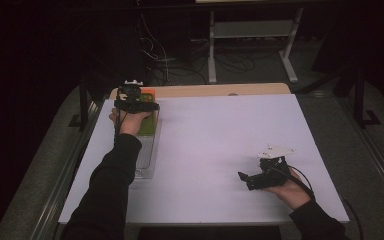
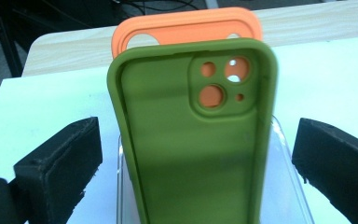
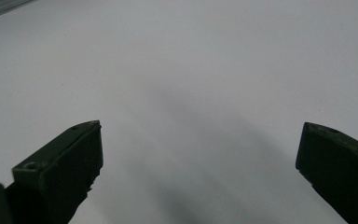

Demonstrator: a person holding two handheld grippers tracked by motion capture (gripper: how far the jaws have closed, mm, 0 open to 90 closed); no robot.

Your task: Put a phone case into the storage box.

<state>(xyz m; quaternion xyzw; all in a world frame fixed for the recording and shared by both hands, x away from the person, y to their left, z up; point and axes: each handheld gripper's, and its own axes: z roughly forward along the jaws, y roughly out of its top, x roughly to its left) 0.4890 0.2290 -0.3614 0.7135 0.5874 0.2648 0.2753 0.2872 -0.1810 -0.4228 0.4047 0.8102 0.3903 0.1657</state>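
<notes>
A green phone case point(image 2: 191, 140) lies inside up between the jaws of my left gripper point(image 2: 196, 126), which stand wide apart with a gap on each side of it. An orange case point(image 2: 186, 28) sticks out from behind its far end, and a clear case point(image 2: 289, 186) lies under it. In the high view this stack, green case point(image 1: 149, 125) and clear case point(image 1: 146, 157), sits at the table's left edge with my left gripper point(image 1: 134, 95) over its far end. My right gripper point(image 1: 245, 181) rests at the near right, open and holding nothing, over bare white table point(image 3: 201, 125).
A white sheet point(image 1: 210, 140) covers the table, with a wooden strip point(image 1: 220, 90) showing along the far edge. Beyond it are a white frame stand point(image 1: 250, 30) and loose cables point(image 1: 160, 55) on a dark floor. A clear corner point(image 3: 0, 5) shows at the top left of the right gripper view.
</notes>
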